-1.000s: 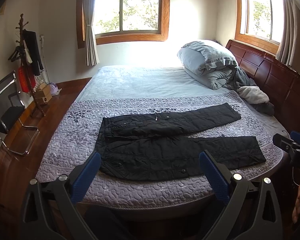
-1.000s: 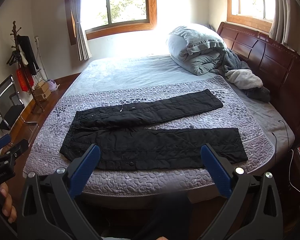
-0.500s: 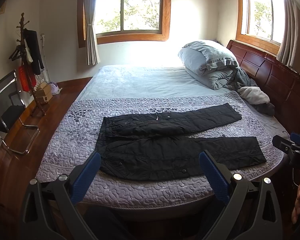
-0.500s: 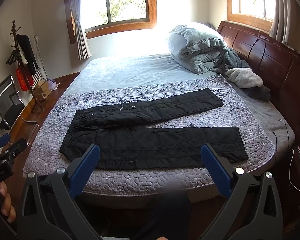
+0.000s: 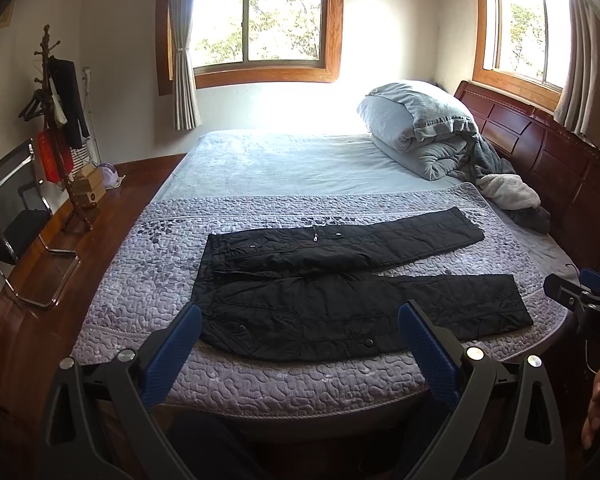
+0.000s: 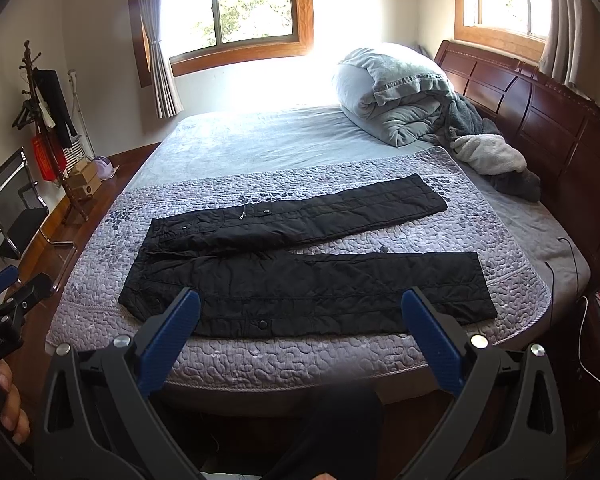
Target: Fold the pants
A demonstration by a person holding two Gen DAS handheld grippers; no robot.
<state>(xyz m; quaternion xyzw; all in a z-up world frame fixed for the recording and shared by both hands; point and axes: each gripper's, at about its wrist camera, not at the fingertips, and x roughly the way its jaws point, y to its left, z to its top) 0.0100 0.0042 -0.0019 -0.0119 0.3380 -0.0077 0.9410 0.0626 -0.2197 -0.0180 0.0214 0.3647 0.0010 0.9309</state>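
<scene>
The black quilted pants (image 5: pixel 352 292) lie flat on the purple bedspread (image 5: pixel 140 280), straight ahead of both tools, waist toward the left, hems toward the right; the two legs are spread apart in a narrow V, the far leg angling away, the near leg running along the bed's front edge; snap buttons and a zipper pull show near the waist, and the fabric is lightly wrinkled; the left tool (image 5: pixel 300 336) hangs in front of the bed with its blue pads wide apart, holding nothing; the right tool (image 6: pixel 300 322) does likewise, wide apart and empty, short of the near leg; a rolled grey duvet (image 6: pixel 392 92) sits far ahead to the right by the headboard
</scene>
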